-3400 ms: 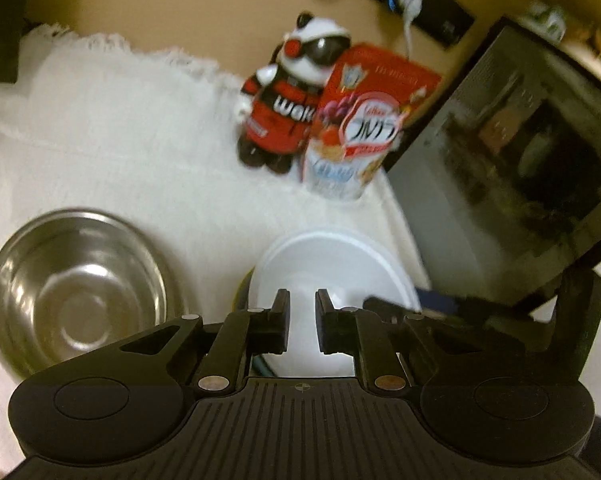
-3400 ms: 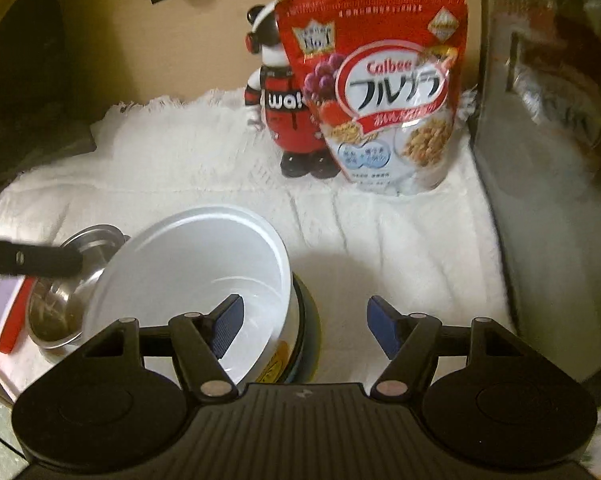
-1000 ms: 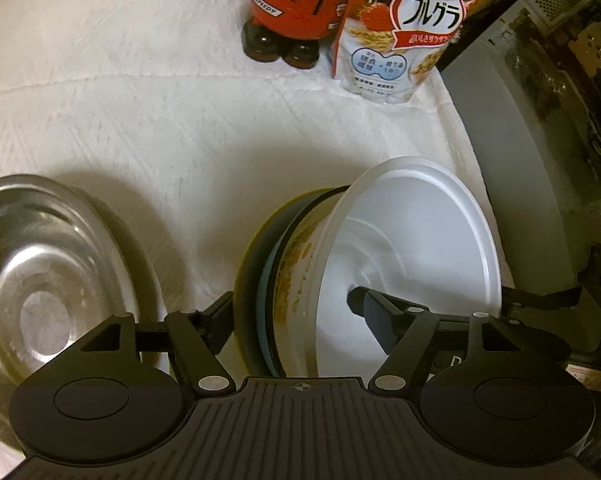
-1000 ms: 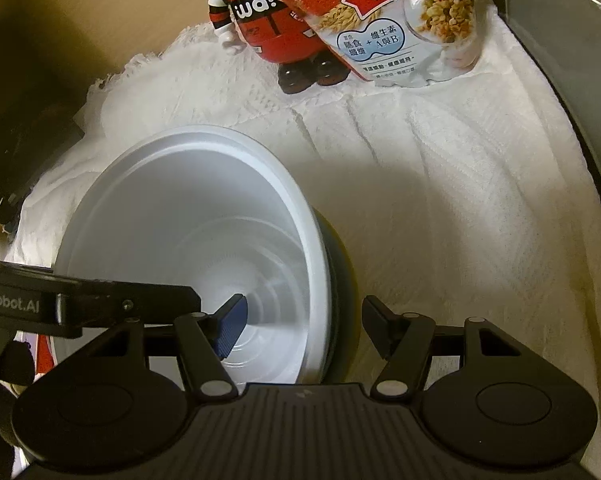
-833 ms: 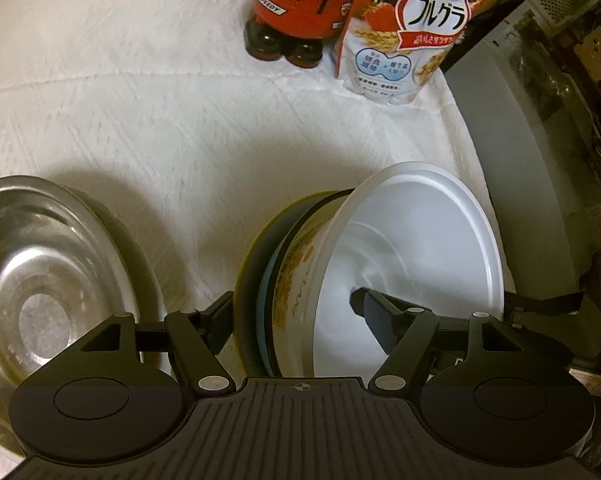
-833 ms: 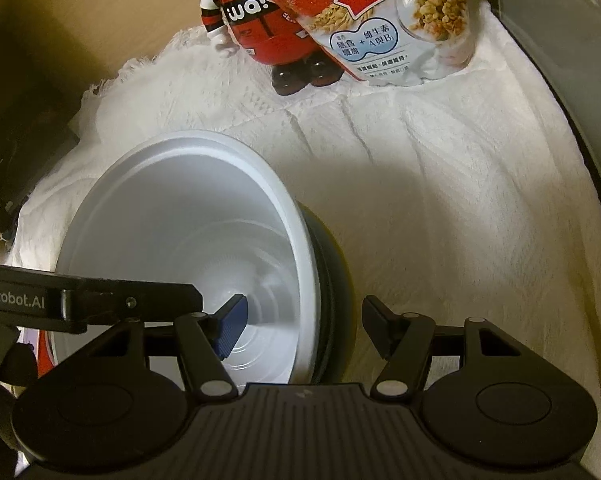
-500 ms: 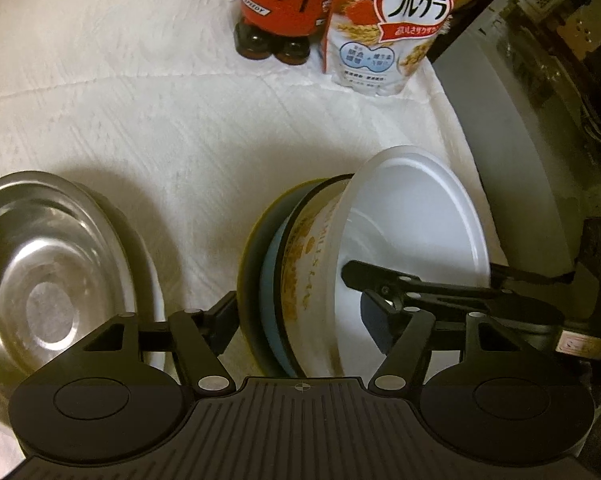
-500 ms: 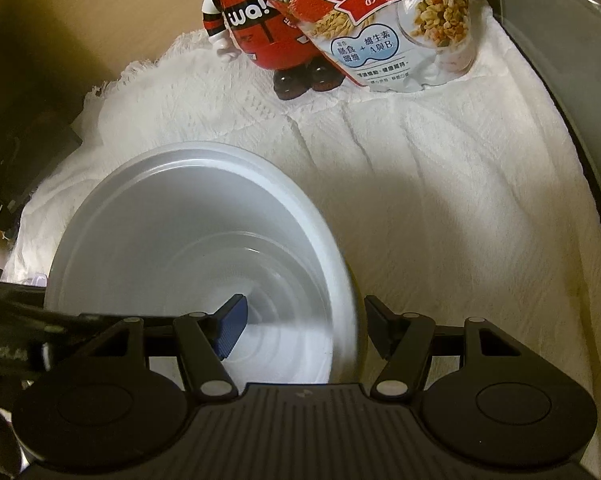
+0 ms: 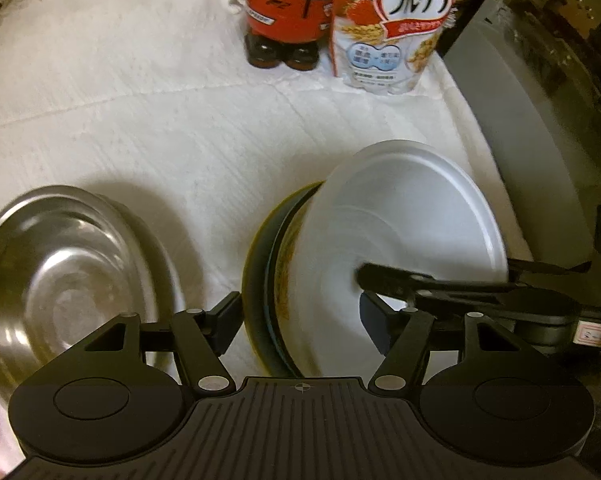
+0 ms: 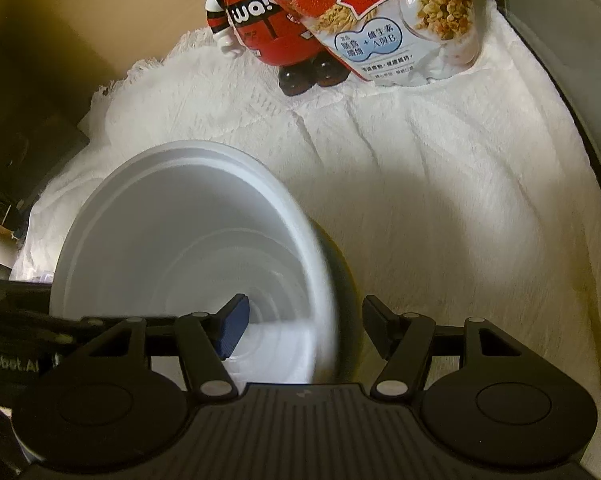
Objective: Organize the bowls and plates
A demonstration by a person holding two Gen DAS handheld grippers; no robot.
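Since the dishes are to be gathered into one pile, the round white plastic bowl (image 9: 412, 216), printed in yellow on its outer wall, is found seated on a dark blue plate (image 9: 274, 280), which in turn lies on a yellow-rimmed plate (image 9: 256, 280). This stack rests on the white textured cloth (image 9: 180, 120) that covers the table, just beside a round stainless-steel bowl (image 9: 60, 280) not yet joined to it.

The left claw (image 9: 300, 316) is set astride the near left edge of the stack: one finger is placed outside the plates' rims, the other inside the white bowl, so that bowl and plates could be seized together. Its jaws have just been closing a little around that edge. Whether the pads already press cannot be told, though the blurred bowl rim suggests that the bowl is being nudged.

The right claw (image 10: 304, 320) is held half spread over the opposite wall, its blue pad hanging in the bowl's hollow and its other finger outside, above the dark plate. No pressing is seen, and it is judged to be posted there to steady the bowl.

A red and black toy figure (image 9: 288, 0) and a red cereal bag (image 9: 392, 20) are stood at the back, well apart from the stack.
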